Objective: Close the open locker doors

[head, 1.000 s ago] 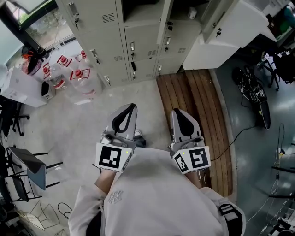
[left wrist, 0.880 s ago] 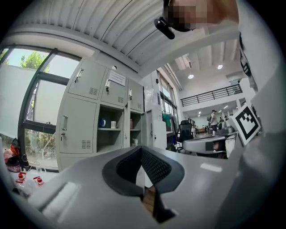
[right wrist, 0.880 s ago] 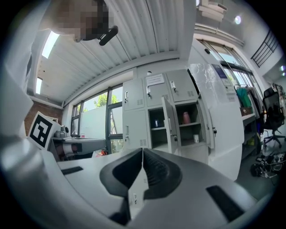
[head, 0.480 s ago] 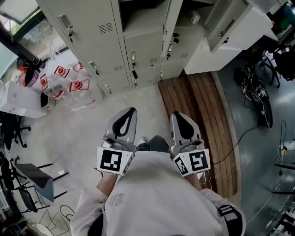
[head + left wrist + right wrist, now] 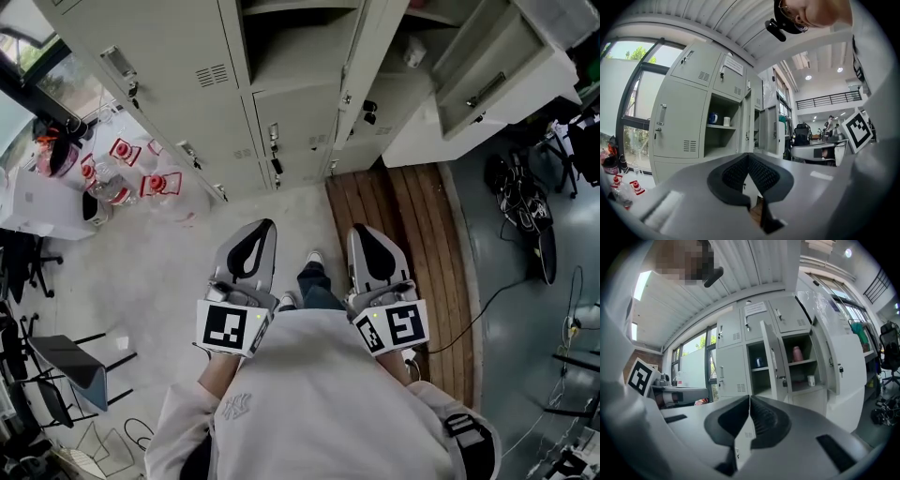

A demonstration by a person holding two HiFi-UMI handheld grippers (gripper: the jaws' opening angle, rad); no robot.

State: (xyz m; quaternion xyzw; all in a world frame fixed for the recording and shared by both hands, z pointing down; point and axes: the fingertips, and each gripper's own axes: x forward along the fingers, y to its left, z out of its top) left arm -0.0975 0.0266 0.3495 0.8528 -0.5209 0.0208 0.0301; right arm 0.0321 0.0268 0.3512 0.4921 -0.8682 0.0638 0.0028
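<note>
1. My left gripper (image 5: 263, 225) has its jaws pressed together with nothing between them, and it points level at the lockers.
2. My right gripper (image 5: 360, 230) is closed and empty too. It is held beside the left one with a gap between them.
3. The pale grey metal locker bank (image 5: 178, 84) stands ahead of me, and neither gripper touches it.
4. Two doors are open: a narrow grey metal door (image 5: 771, 363) swung out between two open compartments, and a wider grey metal door (image 5: 827, 350) to its right.
5. The left open compartment holds a blue mug (image 5: 713, 118) and a white mug (image 5: 726, 121) on its shelf.
6. The right open compartment holds a pink bottle (image 5: 797, 354) on its upper shelf and a small white cup (image 5: 812, 380) below.
7. A brown slatted wooden platform (image 5: 403, 253) lies on the floor in front of the right lockers. Clear plastic bottles with red labels (image 5: 141, 173) stand on the floor at the left end.
</note>
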